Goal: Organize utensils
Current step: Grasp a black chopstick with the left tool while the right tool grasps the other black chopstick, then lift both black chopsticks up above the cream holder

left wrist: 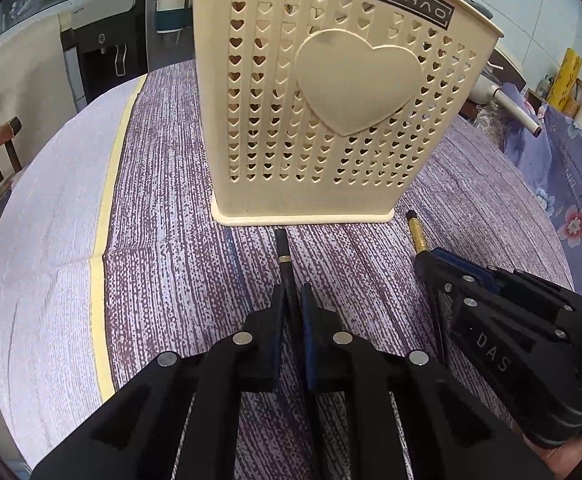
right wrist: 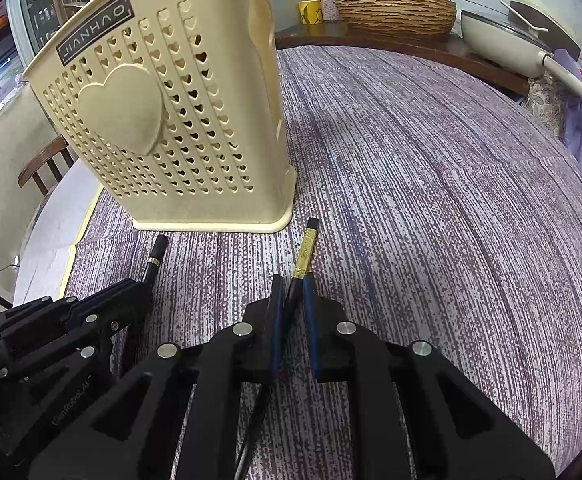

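Where tongs (left wrist: 291,300) pinch, chopstick (left wrist: 285,258).

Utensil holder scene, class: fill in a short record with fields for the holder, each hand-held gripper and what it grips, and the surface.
holder: cream utensil holder with heart-shaped holes, standing upright
left hand-held gripper: shut on black chopstick with thin gold ring
right hand-held gripper: shut on black chopstick with gold patterned band
chopstick tips: both point toward the holder's base, neither inside it yet
surface: purple woven tablecloth
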Available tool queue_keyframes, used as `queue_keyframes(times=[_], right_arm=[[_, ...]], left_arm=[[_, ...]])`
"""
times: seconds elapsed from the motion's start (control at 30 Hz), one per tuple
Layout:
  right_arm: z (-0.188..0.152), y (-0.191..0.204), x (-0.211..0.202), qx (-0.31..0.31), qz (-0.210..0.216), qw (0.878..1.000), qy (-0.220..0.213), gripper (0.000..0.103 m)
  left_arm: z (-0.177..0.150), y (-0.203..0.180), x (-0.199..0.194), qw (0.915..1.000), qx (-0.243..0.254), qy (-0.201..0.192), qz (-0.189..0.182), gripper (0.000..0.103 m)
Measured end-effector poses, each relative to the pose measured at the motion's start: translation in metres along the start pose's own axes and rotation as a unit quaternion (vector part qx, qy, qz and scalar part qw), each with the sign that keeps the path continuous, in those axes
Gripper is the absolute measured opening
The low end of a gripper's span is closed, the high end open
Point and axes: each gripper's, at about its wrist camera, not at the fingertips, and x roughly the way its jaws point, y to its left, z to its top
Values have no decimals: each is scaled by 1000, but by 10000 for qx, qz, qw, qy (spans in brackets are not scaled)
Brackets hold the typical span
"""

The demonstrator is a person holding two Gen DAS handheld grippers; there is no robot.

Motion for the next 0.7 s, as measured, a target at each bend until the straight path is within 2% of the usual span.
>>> queue_keyframes(times=[0.43,0.57,0.7], right_arm=[[-2,3,-1,-6,10,10000,18,10],[0,-6,-1,258,289,9992,23,9],[-2,-8,-4,302,394,9987,-66,9]], left_arm=[[-2,-2,-1,9999,-76,36,-59,8],[-1,3,-2,9996,-206,72,-171,8],[-2,3,-4,9993,-266,22,-245,8]])
